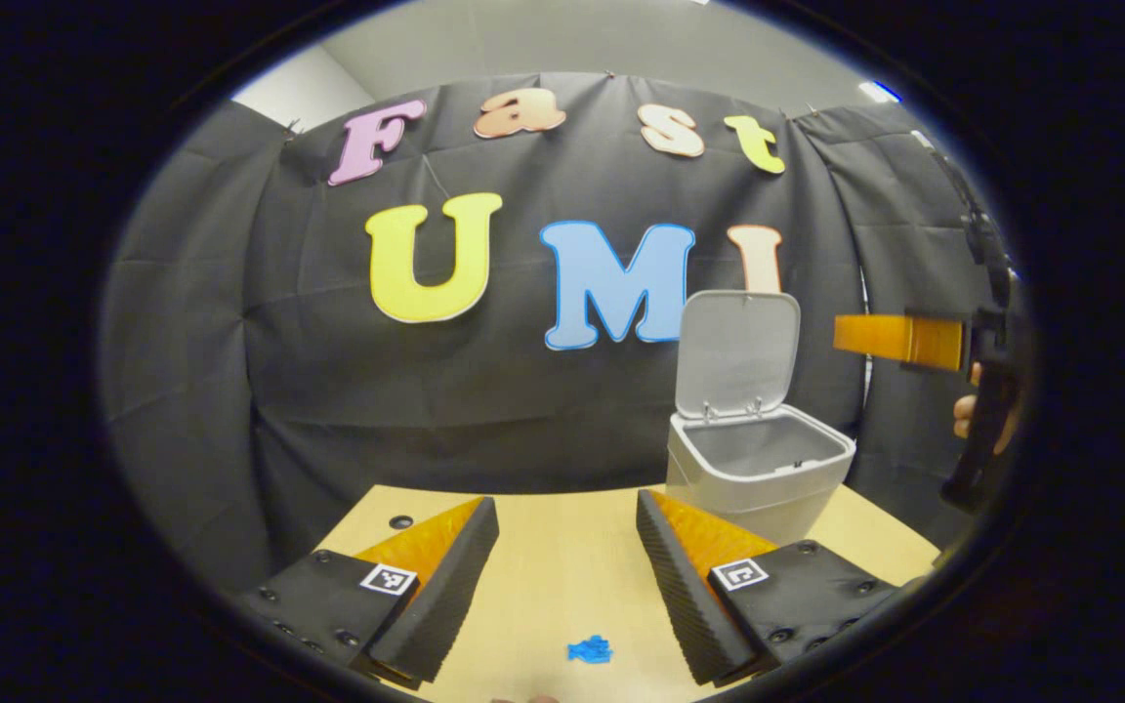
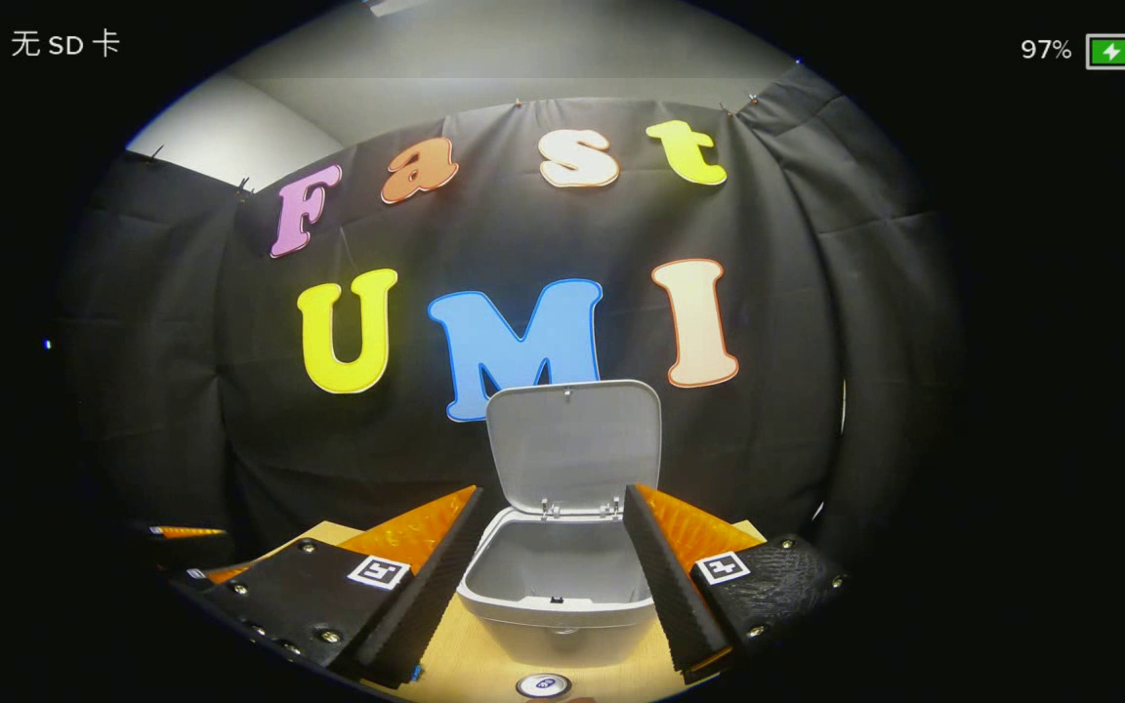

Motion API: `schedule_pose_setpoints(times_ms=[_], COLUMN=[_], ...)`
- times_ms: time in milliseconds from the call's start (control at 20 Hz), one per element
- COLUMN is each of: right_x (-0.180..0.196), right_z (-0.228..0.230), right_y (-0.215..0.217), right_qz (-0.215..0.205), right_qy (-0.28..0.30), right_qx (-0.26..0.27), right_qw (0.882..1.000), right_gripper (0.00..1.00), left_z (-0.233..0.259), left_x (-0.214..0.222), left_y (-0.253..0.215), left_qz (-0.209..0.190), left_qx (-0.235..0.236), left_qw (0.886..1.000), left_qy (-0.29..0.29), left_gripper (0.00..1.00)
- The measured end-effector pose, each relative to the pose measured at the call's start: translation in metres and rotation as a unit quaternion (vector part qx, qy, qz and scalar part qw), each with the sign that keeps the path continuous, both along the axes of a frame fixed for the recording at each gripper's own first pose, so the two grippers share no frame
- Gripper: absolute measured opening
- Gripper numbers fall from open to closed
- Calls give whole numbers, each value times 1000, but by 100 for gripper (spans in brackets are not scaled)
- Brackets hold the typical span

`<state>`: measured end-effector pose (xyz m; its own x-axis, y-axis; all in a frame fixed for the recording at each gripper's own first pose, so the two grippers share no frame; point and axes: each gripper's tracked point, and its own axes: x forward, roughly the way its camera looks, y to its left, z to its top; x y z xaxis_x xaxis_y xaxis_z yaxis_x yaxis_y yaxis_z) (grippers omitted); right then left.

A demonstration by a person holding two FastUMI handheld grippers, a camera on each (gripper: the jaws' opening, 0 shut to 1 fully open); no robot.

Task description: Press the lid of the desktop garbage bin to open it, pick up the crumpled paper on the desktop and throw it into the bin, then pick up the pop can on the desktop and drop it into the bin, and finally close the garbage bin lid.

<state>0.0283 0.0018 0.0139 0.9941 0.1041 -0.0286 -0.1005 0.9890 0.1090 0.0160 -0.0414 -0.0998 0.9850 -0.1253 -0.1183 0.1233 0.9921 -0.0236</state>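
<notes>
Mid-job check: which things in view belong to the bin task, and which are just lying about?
Job: garbage bin, its raised lid, round metal top, probably the pop can, left gripper, right gripper, both open.
Lying about: small blue scrap on the table.

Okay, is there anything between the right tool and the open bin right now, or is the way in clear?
Nothing visible blocks it. The right tool hangs open and empty in front of the bin, whose lid stands upright behind the opening. In the left gripper view the space above the opening is free too.
</notes>
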Motion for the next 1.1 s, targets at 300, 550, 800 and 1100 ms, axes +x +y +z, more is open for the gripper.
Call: schedule_pose_setpoints(times_ms=[300,550,800,1100], right_x=[-12,-21,-28,-32], right_z=[-3,-9,-17,-26], right_y=[-18,-33,-48,-66], right_qz=[-24,-45,-66,-90], right_qy=[11,23,38,54], right_qx=[-12,-27,-35,-43], right_qw=[1000,998,997,994], right_gripper=[91,91,91,91], left_z=[-76,-144,-215,-279], left_x=[12,25,31,41], left_y=[-9,-10,-6,-2], left_qz=[-18,-21,-23,-16], left_qx=[7,21,6,-7], left_qw=[998,993,985,971], left_qy=[63,114,173,238], left_gripper=[95,96,95,96])
